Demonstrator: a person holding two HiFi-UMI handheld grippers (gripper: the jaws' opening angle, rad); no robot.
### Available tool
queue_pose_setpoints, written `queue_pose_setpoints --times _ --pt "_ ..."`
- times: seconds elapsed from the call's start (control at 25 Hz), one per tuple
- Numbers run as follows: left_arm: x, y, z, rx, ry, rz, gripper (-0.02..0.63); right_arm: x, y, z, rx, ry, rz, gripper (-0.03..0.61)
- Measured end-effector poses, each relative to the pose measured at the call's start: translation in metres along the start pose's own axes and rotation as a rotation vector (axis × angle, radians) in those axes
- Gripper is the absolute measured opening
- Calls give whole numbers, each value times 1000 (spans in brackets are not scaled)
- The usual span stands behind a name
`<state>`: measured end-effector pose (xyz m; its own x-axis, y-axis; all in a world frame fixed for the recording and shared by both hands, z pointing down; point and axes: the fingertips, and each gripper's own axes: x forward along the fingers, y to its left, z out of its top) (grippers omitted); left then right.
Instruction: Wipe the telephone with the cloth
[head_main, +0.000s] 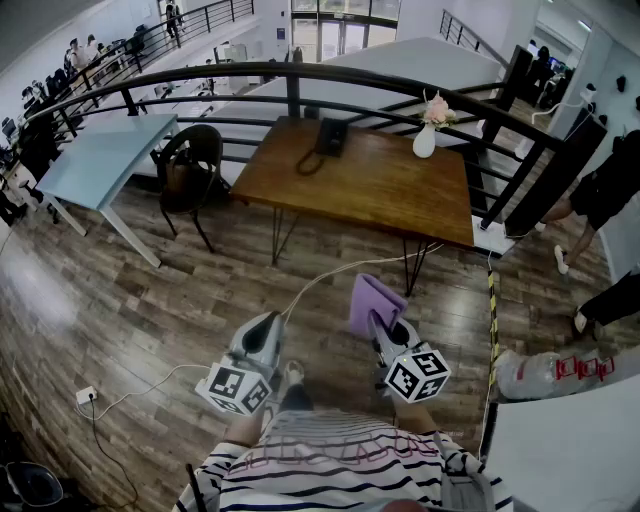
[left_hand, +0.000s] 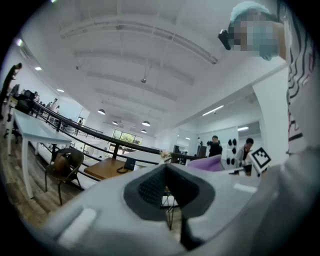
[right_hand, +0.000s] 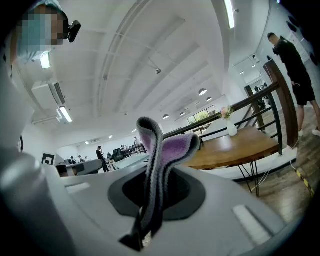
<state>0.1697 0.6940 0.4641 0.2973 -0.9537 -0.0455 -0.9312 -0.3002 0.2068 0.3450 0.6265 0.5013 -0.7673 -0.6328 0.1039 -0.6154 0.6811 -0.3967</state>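
Head view: the left gripper (head_main: 267, 322) and right gripper (head_main: 380, 322) are both held low over the plank floor. The black desk telephone (head_main: 331, 136) sits well ahead of both sets of jaws, on the far side of the brown wooden table (head_main: 385, 190). Its coiled cord trails towards me. Its long axis appears to run away from the jaws towards the railing, but it is too small for me to tell which way it faces. The soft purple cloth (head_main: 374, 300) stands up out of the right jaws. Left gripper view: the jaws are closed together with nothing between them, and the telephone (left_hand: 129, 163) lies far ahead and a little left of them. Right gripper view: the jaws are clamped on a fold of the cloth (right_hand: 156, 160), and its free end flops forward over them. I judge the cloth light and limp, so it should be pressed flat to wipe. The telephone looks rigid and light enough to slide, and its handset may sit loose. I would steady its body from the side with the empty left jaws.
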Motion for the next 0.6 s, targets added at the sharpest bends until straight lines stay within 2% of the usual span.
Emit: queue_pose_setpoints --times 0.32,0.6 --pt "8 30 4 -26 -5 14 2 31 2 3 41 1 16 35" --pt "45 88 2 -64 15 10 2 93 -20 12 80 4 -37 35"
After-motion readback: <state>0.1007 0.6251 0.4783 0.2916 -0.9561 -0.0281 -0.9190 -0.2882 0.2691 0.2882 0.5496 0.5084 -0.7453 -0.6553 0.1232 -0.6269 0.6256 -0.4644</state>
